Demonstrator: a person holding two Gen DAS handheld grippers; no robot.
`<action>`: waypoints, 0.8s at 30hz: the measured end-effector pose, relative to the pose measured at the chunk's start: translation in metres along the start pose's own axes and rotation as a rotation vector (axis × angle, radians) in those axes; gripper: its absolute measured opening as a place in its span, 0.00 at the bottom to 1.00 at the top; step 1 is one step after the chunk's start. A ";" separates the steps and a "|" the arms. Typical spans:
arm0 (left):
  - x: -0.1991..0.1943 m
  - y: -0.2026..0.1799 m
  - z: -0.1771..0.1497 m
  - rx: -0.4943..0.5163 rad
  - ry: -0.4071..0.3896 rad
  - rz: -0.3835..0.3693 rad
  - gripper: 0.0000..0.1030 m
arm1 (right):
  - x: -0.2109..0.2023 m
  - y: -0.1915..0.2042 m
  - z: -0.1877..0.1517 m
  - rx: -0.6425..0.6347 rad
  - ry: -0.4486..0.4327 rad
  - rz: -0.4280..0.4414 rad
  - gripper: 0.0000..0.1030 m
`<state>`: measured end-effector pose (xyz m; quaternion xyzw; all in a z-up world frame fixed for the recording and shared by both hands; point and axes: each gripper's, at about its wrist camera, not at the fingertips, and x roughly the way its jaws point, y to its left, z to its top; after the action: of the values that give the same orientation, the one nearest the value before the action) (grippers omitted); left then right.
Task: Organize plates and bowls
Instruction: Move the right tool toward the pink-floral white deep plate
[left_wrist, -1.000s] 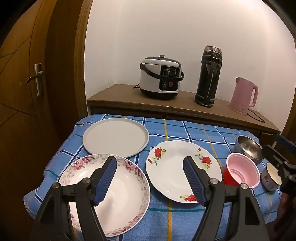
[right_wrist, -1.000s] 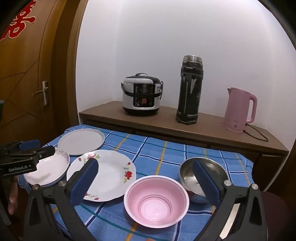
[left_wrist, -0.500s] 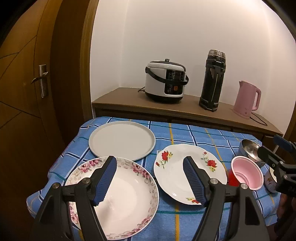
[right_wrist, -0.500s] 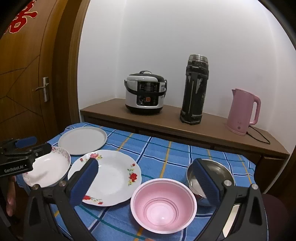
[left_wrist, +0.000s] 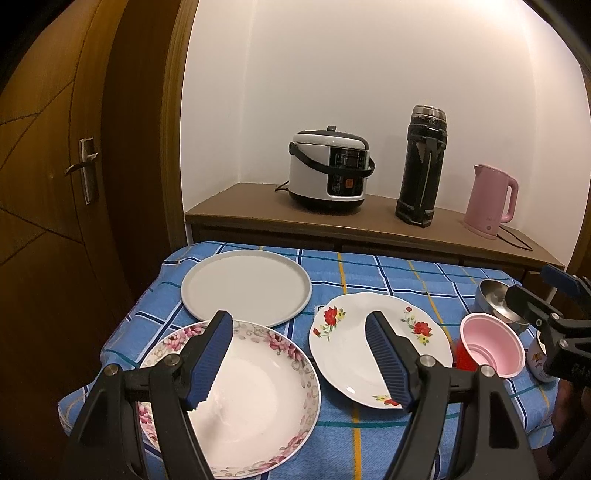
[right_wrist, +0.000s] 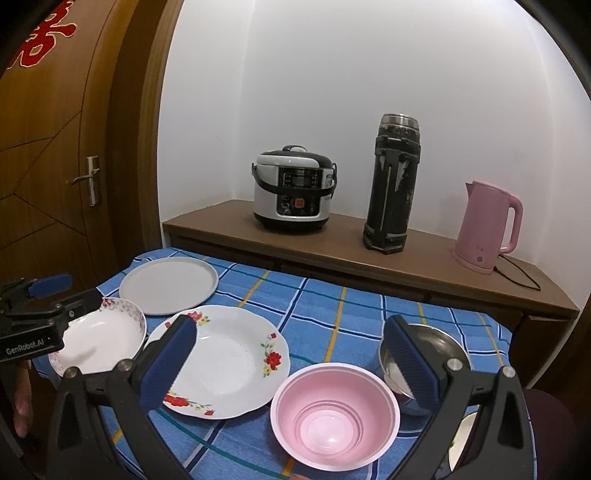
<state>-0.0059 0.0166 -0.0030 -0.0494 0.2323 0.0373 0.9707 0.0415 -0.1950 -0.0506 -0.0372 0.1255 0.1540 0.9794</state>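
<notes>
Plates and bowls lie spread on the blue-checked surface (left_wrist: 391, 280). Left gripper (left_wrist: 299, 360) hovers with fingers wide apart and empty over the pink-flowered plate (left_wrist: 258, 398), beside the red-flowered plate (left_wrist: 354, 347). Right gripper (right_wrist: 291, 363), fingers also wide and empty, hangs above the pink bowl (right_wrist: 334, 417), beside the steel bowl (right_wrist: 436, 343).

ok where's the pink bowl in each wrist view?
Left wrist: pink bowl at the right edge of the table, just past the red-flower plate.
Right wrist: pink bowl bottom centre, between the open fingers.
Shared landmark: rice cooker on the back shelf.
</notes>
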 end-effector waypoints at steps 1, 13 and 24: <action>0.000 0.000 0.000 0.003 -0.001 0.001 0.74 | 0.000 0.000 0.000 0.001 0.000 0.001 1.00; -0.002 0.001 0.001 0.004 -0.006 0.006 0.74 | 0.001 0.000 0.002 0.005 0.002 0.000 1.00; -0.001 0.002 0.000 0.006 -0.005 0.009 0.74 | 0.003 -0.001 0.002 0.009 0.003 -0.001 1.00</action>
<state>-0.0074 0.0187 -0.0026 -0.0454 0.2302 0.0413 0.9712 0.0450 -0.1946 -0.0494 -0.0330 0.1277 0.1529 0.9794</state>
